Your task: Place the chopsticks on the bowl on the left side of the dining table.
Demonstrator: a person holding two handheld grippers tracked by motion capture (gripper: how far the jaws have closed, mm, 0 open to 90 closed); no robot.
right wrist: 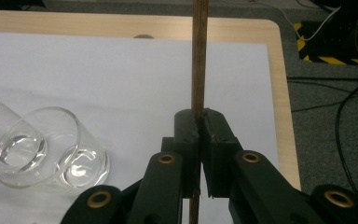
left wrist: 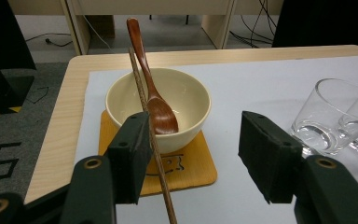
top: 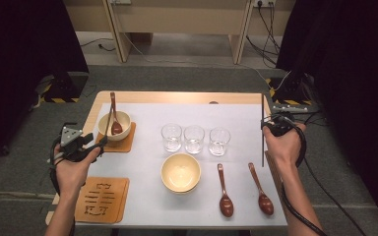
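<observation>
Laying out place settings looks to be the work in hand, and it stands roughly a third done. At the far left, 1 cream bowl (left wrist: 158, 107) already sits on an orange coaster (left wrist: 186, 170) with a brown spoon (left wrist: 161, 114) in it, the handle rising over the far rim. A thin chopstick (left wrist: 151, 140) leans against that bowl's near rim beside the left gripper (top: 94, 146), whose jaws stand wide apart; the stick touches the inner face of 1 pad but is not pinched, so I judge it just let go or about to be placed. Its long axis runs from near the person up and away over the bowl, tilted a little. The right gripper (right wrist: 200, 135) is clamped on a second chopstick (right wrist: 199, 56) near the table's right edge (top: 270, 162); in the high view that stick runs almost straight from the near side toward the far edge, and it looks lifted off the white mat (top: 147, 118). Still waiting: a second bowl (top: 180, 172) in the middle, an empty coaster (top: 102, 199) at the near left, 2 spoons (top: 225, 189) lying with handles pointing away, and 3 empty glasses (top: 194, 139) in a row.
</observation>
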